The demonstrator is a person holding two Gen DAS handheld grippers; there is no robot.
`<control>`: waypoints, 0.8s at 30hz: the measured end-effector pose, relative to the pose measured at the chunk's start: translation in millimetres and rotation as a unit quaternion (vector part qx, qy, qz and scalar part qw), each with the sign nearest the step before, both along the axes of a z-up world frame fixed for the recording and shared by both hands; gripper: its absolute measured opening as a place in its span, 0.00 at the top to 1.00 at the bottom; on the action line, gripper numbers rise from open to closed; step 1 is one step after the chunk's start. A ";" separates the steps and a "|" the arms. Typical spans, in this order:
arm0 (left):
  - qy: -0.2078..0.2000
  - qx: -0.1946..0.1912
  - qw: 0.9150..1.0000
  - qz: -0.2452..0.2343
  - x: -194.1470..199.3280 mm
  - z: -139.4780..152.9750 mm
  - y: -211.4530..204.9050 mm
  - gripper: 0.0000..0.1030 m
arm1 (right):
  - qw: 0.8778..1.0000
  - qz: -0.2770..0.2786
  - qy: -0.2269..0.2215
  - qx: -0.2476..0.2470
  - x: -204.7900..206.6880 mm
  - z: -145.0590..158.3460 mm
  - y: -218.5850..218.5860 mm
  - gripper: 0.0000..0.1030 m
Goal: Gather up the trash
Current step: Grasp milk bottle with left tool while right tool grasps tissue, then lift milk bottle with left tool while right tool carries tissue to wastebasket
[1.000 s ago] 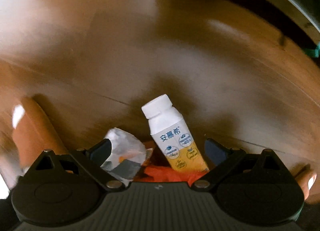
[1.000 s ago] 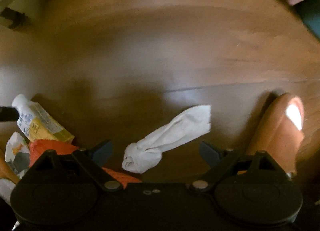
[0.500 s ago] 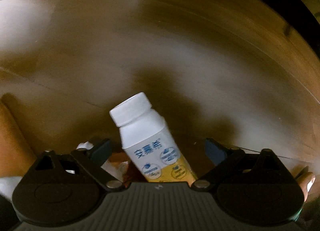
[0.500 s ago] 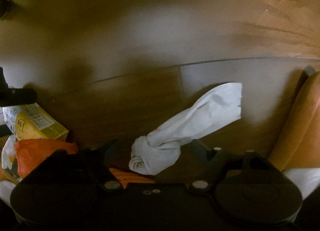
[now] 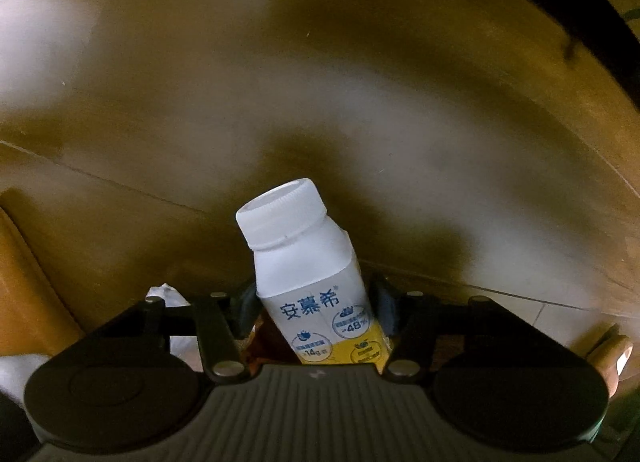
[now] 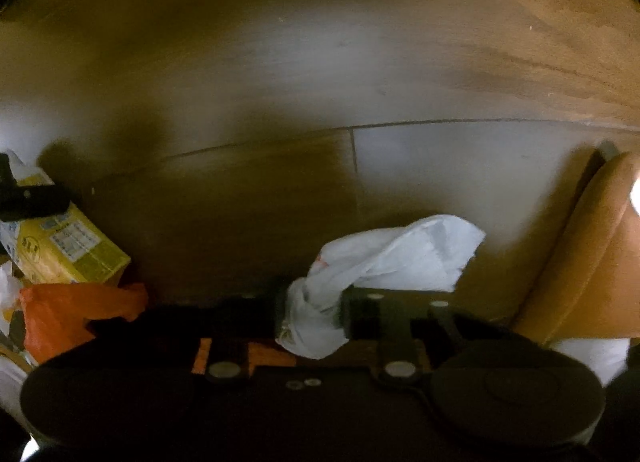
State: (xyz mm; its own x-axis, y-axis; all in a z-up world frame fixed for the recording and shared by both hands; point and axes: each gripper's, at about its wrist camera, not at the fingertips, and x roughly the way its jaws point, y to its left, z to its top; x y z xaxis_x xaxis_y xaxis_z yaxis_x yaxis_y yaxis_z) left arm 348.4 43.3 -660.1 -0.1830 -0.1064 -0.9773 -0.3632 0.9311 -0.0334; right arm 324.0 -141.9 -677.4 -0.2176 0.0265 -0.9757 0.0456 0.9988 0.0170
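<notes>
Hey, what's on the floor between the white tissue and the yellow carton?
Mostly bare wood floor, as the right wrist view shows. Only an orange wrapper lies near the carton, short of the tissue.

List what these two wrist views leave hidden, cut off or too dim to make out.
- Left wrist: bottle base, hidden behind the left gripper body.
- Left wrist: white scrap, mostly behind the gripper.
- Right wrist: lower end of the tissue, behind the right gripper, whose fingers are too dark.
- Right wrist: orange wrapper, cut by the left edge.
</notes>
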 end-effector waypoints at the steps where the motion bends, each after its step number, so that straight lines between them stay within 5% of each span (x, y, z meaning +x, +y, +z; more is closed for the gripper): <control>1: -0.005 0.000 1.000 -0.002 1.2 5.1 -0.8 0.48 | 1.000 0.014 -0.004 -0.002 0.9 4.4 2.7 0.78; 13: -0.071 -0.007 0.997 -0.024 -2.0 96.9 -8.6 0.55 | 0.993 0.043 -0.108 0.020 13.5 108.1 27.9 0.81; 24: -0.156 0.023 0.986 -0.060 -27.9 217.1 -15.4 0.55 | 0.967 0.088 -0.231 0.056 -2.4 239.7 24.2 0.82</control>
State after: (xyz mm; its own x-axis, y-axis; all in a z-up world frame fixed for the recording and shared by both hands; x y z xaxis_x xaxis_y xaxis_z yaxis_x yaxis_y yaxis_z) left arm 320.5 27.9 -443.1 0.1185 -0.0571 -0.9913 -0.2290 0.9699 -0.0833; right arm 321.6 -117.7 -437.7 0.2309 0.1408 -0.9627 -0.1638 0.9810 0.1042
